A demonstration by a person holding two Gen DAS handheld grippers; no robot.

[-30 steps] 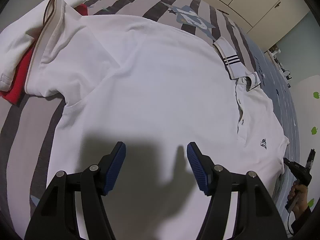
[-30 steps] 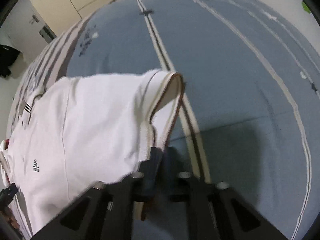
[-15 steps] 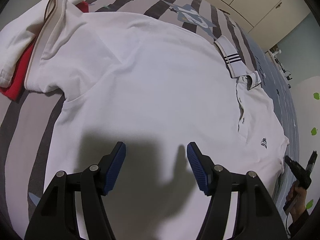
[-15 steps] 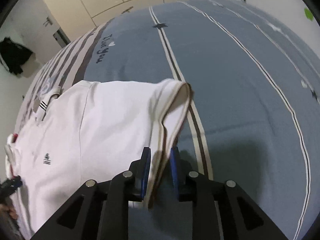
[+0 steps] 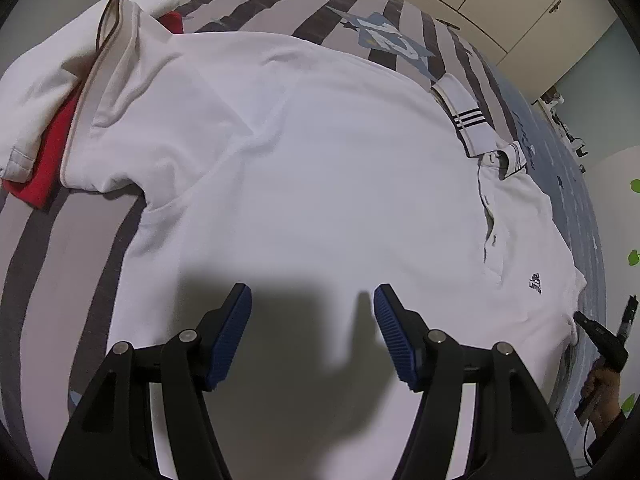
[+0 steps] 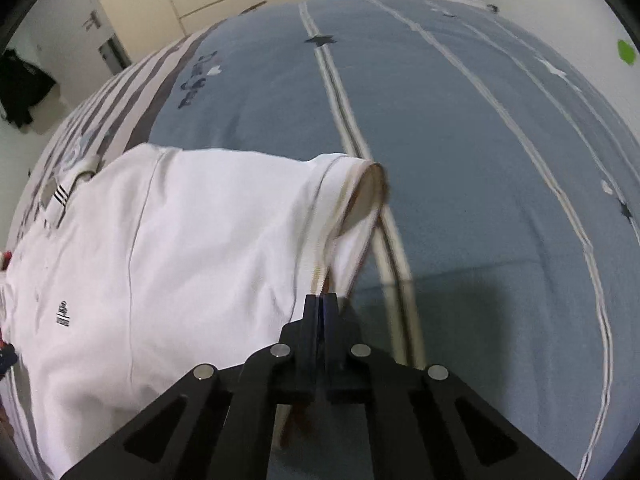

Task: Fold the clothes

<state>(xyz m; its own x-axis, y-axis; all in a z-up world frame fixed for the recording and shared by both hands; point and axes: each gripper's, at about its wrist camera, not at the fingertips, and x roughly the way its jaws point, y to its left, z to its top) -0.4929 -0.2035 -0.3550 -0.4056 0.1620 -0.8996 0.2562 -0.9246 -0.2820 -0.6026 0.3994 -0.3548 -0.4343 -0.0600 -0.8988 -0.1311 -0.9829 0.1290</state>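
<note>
White polo [image 5: 320, 184] lies flat, front up, on the bed [image 6: 460, 140]. Right hand-held gripper [image 6: 320, 300] is clamped on the sleeve [image 6: 348, 216] hem, having just loosened and re-closed on it; sleeve lifted off the bed. Left hand-held gripper [image 5: 312, 320] hangs open over the shirt body, holding nothing. Risk: thin pinch at hem edge, sleeve may slip mid-fold; unpinned body may drag and wrinkle.

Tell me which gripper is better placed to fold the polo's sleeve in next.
Right. The right gripper is shut on the sleeve cuff of the white polo shirt, while the left gripper hovers open above the shirt's body, holding nothing.
</note>
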